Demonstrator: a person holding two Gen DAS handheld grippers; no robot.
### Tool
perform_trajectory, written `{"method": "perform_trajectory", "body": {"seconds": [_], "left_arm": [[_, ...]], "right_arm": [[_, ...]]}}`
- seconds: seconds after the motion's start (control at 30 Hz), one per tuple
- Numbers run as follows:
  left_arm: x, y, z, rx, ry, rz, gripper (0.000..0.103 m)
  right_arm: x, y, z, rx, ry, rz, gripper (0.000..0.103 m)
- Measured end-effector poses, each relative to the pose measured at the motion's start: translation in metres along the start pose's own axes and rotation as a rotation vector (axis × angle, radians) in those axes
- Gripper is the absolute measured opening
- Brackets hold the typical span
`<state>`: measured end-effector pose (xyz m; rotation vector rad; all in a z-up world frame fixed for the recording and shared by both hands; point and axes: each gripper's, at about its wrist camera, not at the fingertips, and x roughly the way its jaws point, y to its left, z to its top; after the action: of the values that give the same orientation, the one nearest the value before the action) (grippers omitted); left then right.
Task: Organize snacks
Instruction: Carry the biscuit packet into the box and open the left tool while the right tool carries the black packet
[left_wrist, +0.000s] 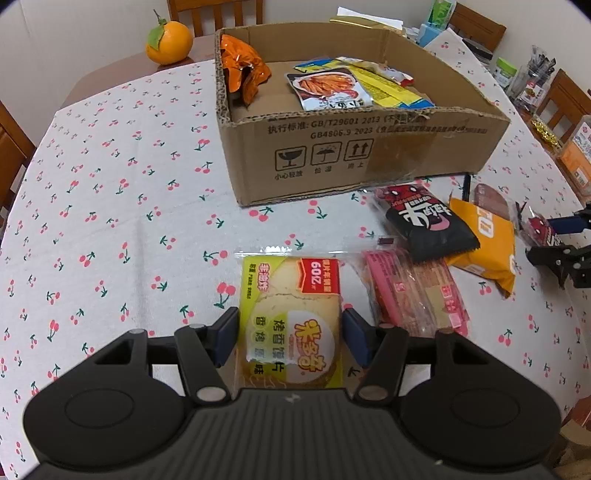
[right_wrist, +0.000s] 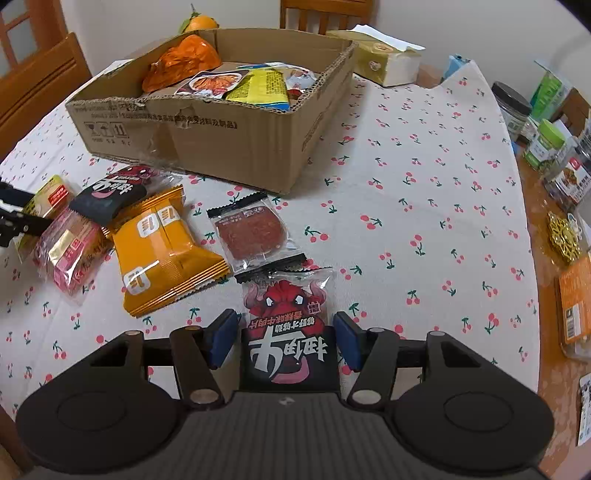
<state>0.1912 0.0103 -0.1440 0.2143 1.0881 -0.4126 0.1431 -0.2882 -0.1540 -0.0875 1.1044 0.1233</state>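
Observation:
A cardboard box (left_wrist: 369, 147) stands on the cherry-print tablecloth and holds several snack packets; it also shows in the right wrist view (right_wrist: 221, 144). My left gripper (left_wrist: 290, 338) is open, its pads on either side of a yellow-green toast-slice packet (left_wrist: 291, 317) lying on the cloth. My right gripper (right_wrist: 282, 339) is open around a black-and-red bull packet (right_wrist: 288, 332), pads not pressing it. Between them lie a pink packet (right_wrist: 70, 254), a second black bull packet (right_wrist: 110, 192), an orange packet (right_wrist: 166, 251) and a clear meat-slice packet (right_wrist: 251, 232).
An orange (left_wrist: 170, 40) sits behind the box at the far left. A tissue box (right_wrist: 388, 62) is behind the carton. Jars and bottles (right_wrist: 539, 129) crowd the table's right edge. Wooden chairs (right_wrist: 40, 81) surround the table.

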Motion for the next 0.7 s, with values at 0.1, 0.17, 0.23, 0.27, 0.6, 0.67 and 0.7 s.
{"method": "perform_trajectory", "body": {"seconds": [0.1, 0.17, 0.23, 0.27, 0.6, 0.67, 0.7], "left_arm": [[0.0, 0.001, 0.0, -0.003, -0.002, -0.001, 0.057], [0.0, 0.001, 0.0, -0.001, -0.005, -0.001, 0.054], [-0.001, 0.002, 0.0, -0.004, -0.006, -0.006, 0.054], [-0.001, 0.002, 0.0, -0.007, -0.006, -0.007, 0.054], [-0.019, 0.002, 0.001, 0.001, -0.002, -0.008, 0.054], [-0.025, 0.002, 0.003, 0.006, -0.001, 0.001, 0.054], [-0.029, 0.002, 0.004, 0.007, 0.0, 0.003, 0.054]], "right_arm": [[-0.001, -0.002, -0.001, 0.002, 0.004, 0.002, 0.062], [-0.002, 0.0, -0.002, 0.004, 0.006, -0.001, 0.06], [-0.004, 0.002, -0.003, 0.007, 0.004, -0.005, 0.055], [-0.004, 0.003, -0.003, 0.011, 0.006, -0.007, 0.052], [-0.02, -0.001, 0.0, 0.088, 0.037, -0.064, 0.051], [-0.027, -0.002, 0.002, 0.088, 0.038, -0.075, 0.051], [-0.03, -0.003, 0.004, 0.09, 0.036, -0.08, 0.051]]}}
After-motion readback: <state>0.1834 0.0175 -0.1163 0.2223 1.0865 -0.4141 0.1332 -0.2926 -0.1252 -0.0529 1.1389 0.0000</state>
